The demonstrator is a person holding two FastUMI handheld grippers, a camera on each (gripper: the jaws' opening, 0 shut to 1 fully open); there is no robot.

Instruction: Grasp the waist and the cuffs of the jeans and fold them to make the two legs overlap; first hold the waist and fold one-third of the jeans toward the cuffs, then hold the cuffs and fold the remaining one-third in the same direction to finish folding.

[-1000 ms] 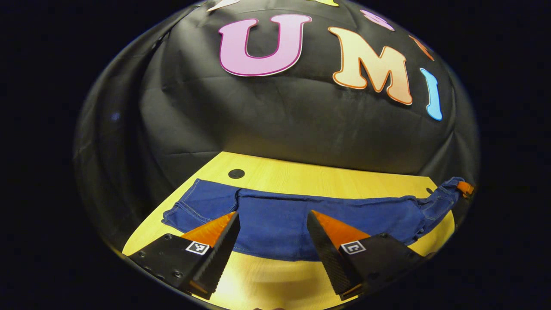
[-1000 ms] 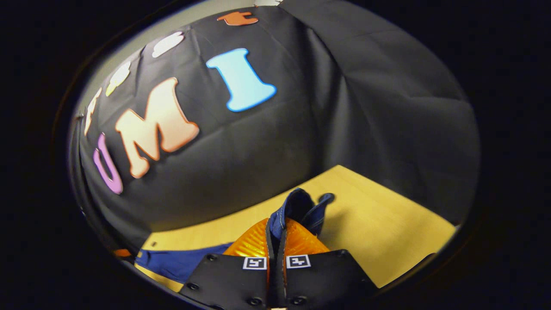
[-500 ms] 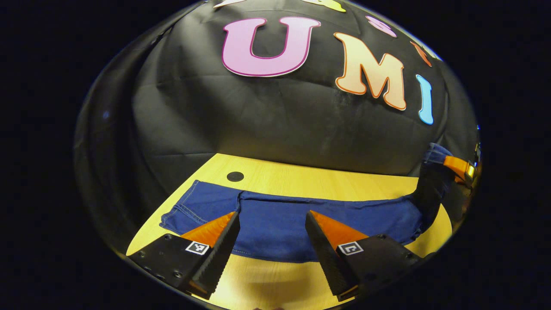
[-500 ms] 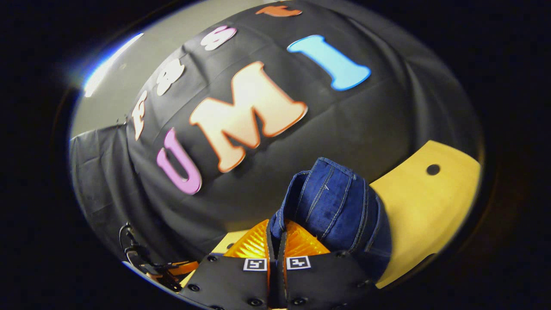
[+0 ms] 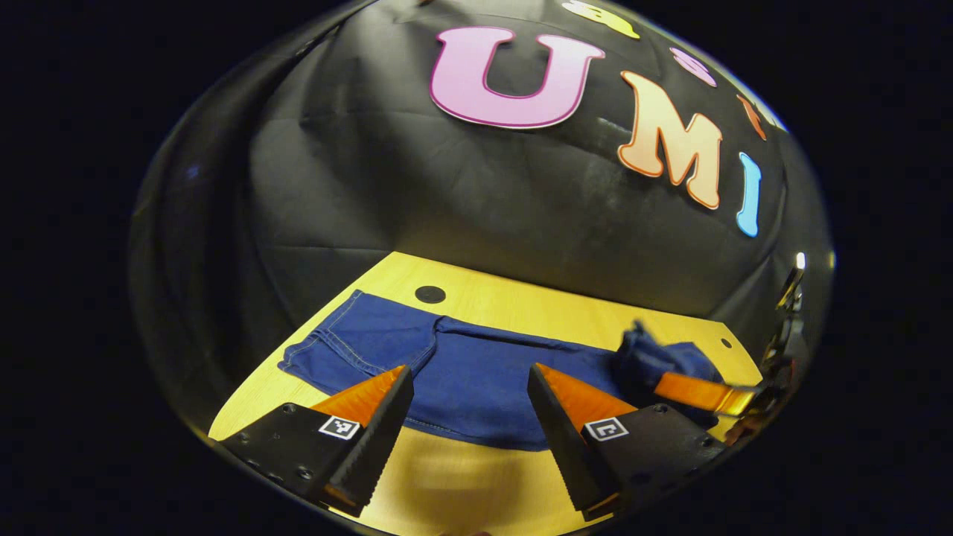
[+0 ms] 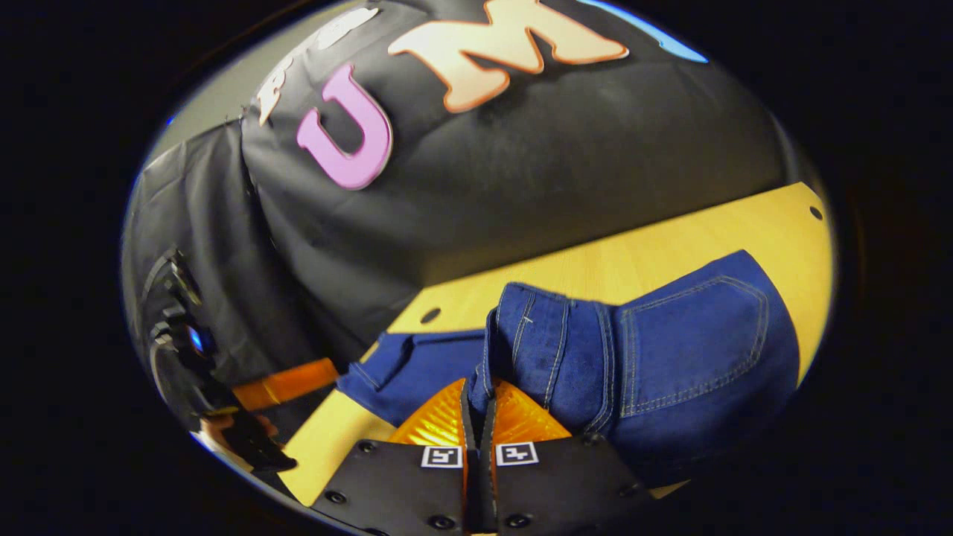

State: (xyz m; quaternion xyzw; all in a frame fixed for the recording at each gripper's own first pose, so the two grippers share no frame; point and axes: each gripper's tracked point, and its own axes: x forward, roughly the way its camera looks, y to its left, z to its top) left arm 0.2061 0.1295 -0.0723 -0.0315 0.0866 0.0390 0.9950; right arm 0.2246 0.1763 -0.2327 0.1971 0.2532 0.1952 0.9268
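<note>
My right gripper pinches the waist edge of the jeans, fingers together on the denim. Back pocket faces me, cloth draped right. Wooden table beyond. Left gripper at far left, near the legs' end.

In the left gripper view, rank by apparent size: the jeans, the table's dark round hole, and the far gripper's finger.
1. jeans, largest by far.
2. right gripper, the finger showing as a strip at the jeans' lifted end.
3. round hole in the table, smallest.
</note>
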